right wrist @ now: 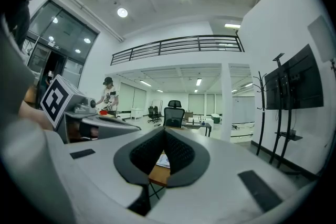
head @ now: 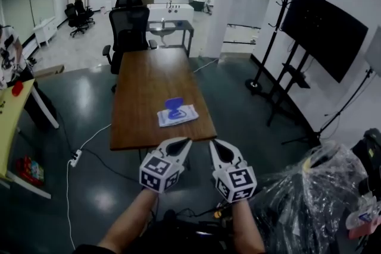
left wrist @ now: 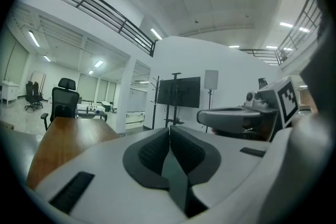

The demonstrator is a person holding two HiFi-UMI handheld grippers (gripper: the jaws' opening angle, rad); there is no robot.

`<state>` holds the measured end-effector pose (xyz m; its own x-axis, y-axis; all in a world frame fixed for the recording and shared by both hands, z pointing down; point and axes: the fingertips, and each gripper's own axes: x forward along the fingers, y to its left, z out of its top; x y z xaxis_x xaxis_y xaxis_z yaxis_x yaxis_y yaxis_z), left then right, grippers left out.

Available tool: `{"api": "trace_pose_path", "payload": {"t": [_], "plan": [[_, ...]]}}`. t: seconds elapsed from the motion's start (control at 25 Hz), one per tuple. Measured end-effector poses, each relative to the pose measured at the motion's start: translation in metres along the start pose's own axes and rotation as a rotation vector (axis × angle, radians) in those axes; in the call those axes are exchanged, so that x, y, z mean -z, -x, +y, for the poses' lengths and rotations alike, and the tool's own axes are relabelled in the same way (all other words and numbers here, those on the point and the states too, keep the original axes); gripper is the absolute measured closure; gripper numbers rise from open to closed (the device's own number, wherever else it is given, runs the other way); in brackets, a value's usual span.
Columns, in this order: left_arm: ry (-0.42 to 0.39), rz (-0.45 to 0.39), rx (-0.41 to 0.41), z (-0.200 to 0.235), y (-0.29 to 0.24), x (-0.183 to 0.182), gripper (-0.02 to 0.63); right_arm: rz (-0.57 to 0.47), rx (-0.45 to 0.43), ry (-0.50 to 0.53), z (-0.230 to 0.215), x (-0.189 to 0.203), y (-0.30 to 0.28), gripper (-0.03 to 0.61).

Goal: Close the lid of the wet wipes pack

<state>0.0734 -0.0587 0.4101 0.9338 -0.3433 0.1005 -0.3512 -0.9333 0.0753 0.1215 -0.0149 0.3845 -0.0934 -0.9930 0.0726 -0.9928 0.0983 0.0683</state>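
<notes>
head: down at table (head: pixel 143 86) | left tool (head: pixel 183 144), right tool (head: pixel 214 146) cams: low, level, forward | shared: table, chair (head: pixel 128 27)

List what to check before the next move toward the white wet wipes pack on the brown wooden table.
1. Pack in place: ok, the white wet wipes pack lies flat on the brown wooden table, near its front edge.
2. Lid closed: not ok, its blue lid stands raised.
3. Left gripper free: ok, jaws together, holding nothing.
4. Right gripper free: ok, jaws together, holding nothing.
5. Grippers at pack: not ok, both hover short of the table edge.
</notes>
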Motion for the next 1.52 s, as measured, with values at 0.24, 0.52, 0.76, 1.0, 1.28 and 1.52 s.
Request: {"api": "trace_pose_path", "payload": {"t": [0.24, 0.52, 0.76, 1.0, 1.28, 1.52], "plan": [[0.018, 0.011, 0.008, 0.061, -0.042, 0.002, 0.606, 0.029, 0.012, 0.005, -0.029, 0.007, -0.069, 0.566], [0.050, 0.041, 0.014, 0.103, -0.087, 0.003, 0.606, 0.067, 0.016, -0.005, -0.066, 0.013, -0.125, 0.566], [0.052, 0.074, -0.051, 0.143, -0.122, 0.017, 0.606, 0.085, -0.052, -0.014, -0.092, 0.028, -0.173, 0.566], [0.074, 0.114, -0.164, 0.175, -0.151, 0.036, 0.606, 0.103, -0.188, -0.039, -0.120, 0.051, -0.212, 0.566], [0.095, 0.192, -0.327, 0.197, -0.167, 0.059, 0.606, 0.129, -0.333, -0.081, -0.143, 0.072, -0.250, 0.566], [0.131, 0.254, -0.415, 0.216, -0.163, 0.080, 0.606, 0.182, -0.417, -0.081, -0.140, 0.091, -0.281, 0.566]]}}
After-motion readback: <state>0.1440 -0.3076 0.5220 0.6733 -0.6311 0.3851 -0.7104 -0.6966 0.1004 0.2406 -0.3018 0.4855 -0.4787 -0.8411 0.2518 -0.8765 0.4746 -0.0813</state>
